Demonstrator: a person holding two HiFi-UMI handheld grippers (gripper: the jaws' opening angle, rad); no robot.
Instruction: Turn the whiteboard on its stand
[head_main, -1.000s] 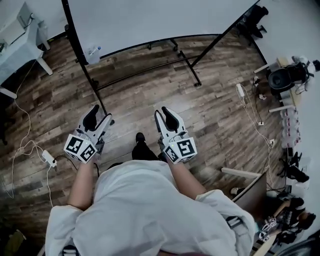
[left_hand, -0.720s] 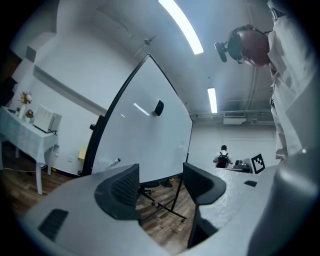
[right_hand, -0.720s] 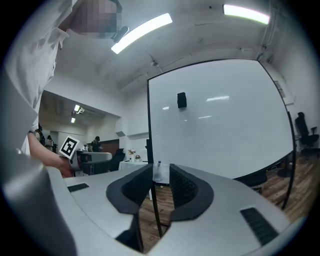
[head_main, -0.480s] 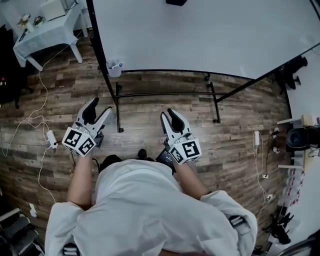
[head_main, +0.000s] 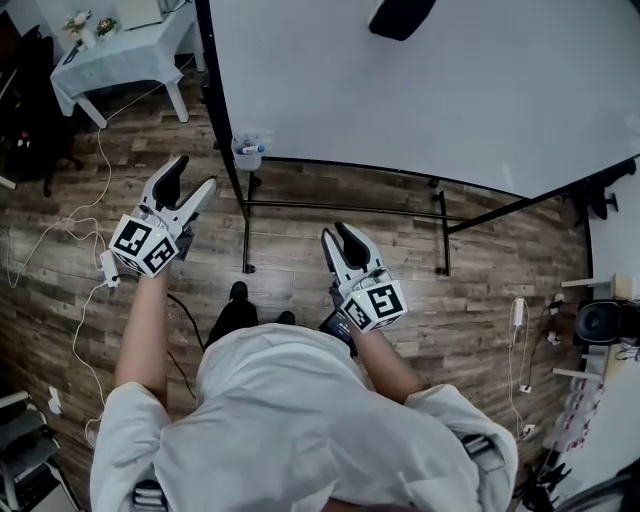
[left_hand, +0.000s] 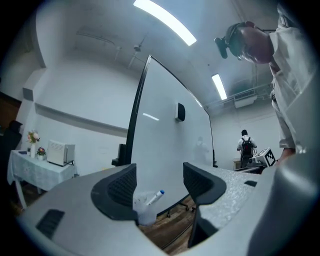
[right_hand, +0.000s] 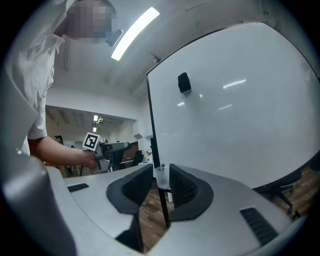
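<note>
Head view: at centre left the left claw (head_main: 193, 173) is released, jaws wide apart on nothing, near the small clear plastic marker cup (head_main: 247, 152) on the board's edge. At lower centre the right claw (head_main: 335, 232) is released too, jaws partly apart and empty. Across the top stands the large black-framed white whiteboard (head_main: 420, 90) on its black metal stand (head_main: 340, 208), apart from both claws.

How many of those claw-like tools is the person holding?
2. The left gripper is held out beside the left edge of the whiteboard. The right gripper is in front of the person, facing the board's stand. No others show.
</note>
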